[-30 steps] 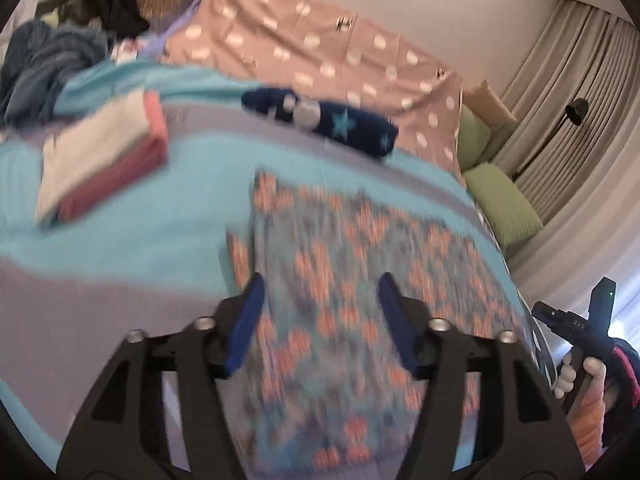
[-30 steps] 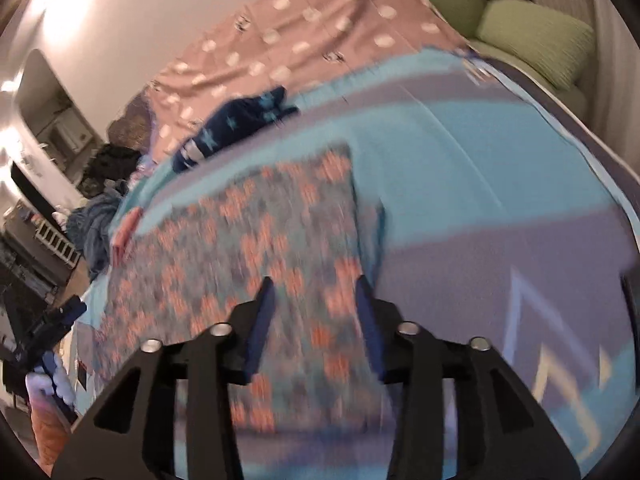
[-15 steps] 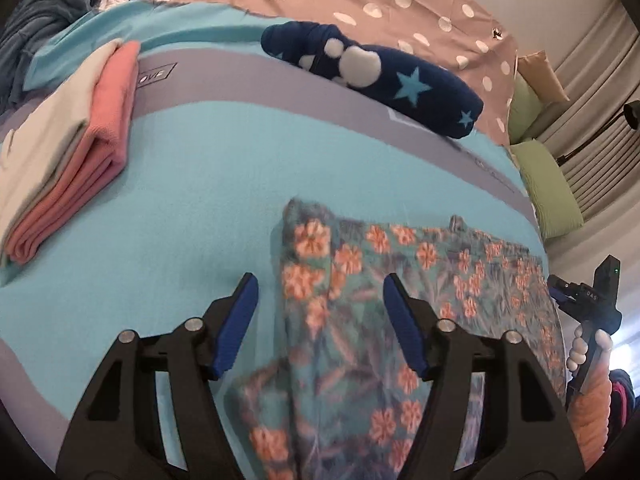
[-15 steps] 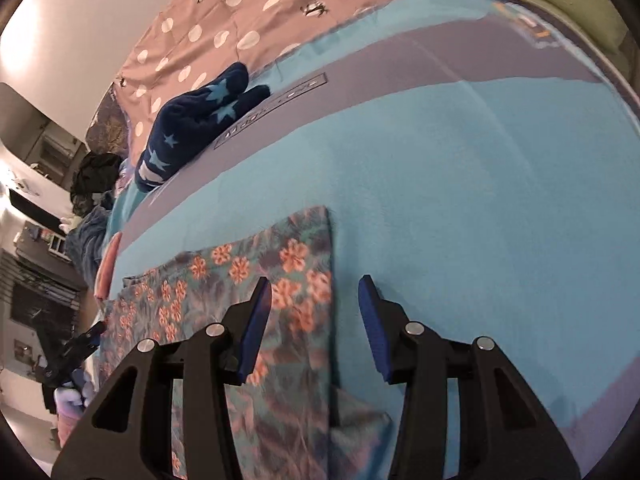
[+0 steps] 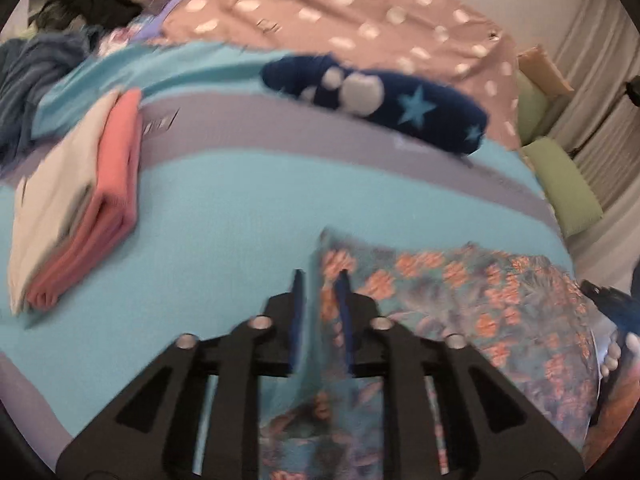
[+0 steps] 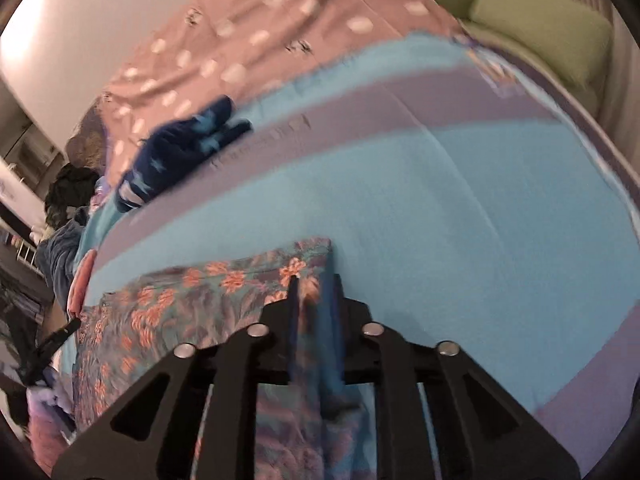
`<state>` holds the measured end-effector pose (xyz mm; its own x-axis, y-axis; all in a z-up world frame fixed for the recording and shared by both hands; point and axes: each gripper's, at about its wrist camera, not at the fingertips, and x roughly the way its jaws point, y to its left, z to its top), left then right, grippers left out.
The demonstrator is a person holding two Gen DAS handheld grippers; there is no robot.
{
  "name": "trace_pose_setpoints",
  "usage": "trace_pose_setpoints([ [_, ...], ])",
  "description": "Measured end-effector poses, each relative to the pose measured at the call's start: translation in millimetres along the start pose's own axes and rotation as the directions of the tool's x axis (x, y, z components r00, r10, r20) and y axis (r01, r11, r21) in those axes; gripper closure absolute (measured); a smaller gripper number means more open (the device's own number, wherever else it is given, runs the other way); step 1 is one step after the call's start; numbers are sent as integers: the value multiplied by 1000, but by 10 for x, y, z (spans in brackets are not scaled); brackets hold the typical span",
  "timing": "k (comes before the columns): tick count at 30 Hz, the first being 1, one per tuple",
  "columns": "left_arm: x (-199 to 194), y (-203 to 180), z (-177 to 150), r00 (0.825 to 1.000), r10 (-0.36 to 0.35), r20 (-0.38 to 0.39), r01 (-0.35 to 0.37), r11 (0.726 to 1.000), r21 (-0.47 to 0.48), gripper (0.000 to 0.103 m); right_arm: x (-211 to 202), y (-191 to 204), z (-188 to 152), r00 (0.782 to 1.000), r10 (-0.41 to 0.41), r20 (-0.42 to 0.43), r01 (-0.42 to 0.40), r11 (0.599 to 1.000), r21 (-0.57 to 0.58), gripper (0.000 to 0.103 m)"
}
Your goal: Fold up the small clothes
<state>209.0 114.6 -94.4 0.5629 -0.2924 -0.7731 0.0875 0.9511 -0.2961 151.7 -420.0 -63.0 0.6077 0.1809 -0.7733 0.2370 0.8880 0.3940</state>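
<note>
A teal garment with orange flowers [image 5: 460, 292] lies spread on the turquoise and grey blanket [image 5: 224, 208]. My left gripper [image 5: 320, 284] is shut on the garment's far left corner. In the right wrist view the same garment [image 6: 192, 304] stretches to the left, and my right gripper [image 6: 314, 288] is shut on its far right corner. Both corners are pinched between the blue pads, and the cloth hangs slack below the jaws. The other hand and its gripper show at the frame edge in each view.
A folded pink and cream stack [image 5: 76, 208] lies at the left. A navy garment with stars [image 5: 380, 100] lies at the back by a pink dotted cover [image 5: 360, 20]. Green cushions [image 5: 560, 184] sit at the right. Dark clothes [image 5: 36, 68] pile at the far left.
Both grippers were open over the garment's far corners half a second ago. Now both have closed on those corners, and the cloth edge has lifted slightly.
</note>
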Motion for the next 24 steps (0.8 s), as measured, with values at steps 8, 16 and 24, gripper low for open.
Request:
trace_pose_setpoints([
  [8, -553, -391, -122, 992, -67, 105, 55, 992, 114, 68, -799, -280, -797, 991, 130, 15, -129, 990, -60, 76],
  [16, -457, -2095, -478, 935, -327, -139, 355, 830, 430, 66, -1177, -354, -1612, 965, 258, -50, -263, 951, -163, 68],
  [24, 10, -3304, -946, 903, -304, -305, 428, 714, 555, 67, -1119, -401, -1744, 936, 347, -53, -350, 915, -198, 97],
])
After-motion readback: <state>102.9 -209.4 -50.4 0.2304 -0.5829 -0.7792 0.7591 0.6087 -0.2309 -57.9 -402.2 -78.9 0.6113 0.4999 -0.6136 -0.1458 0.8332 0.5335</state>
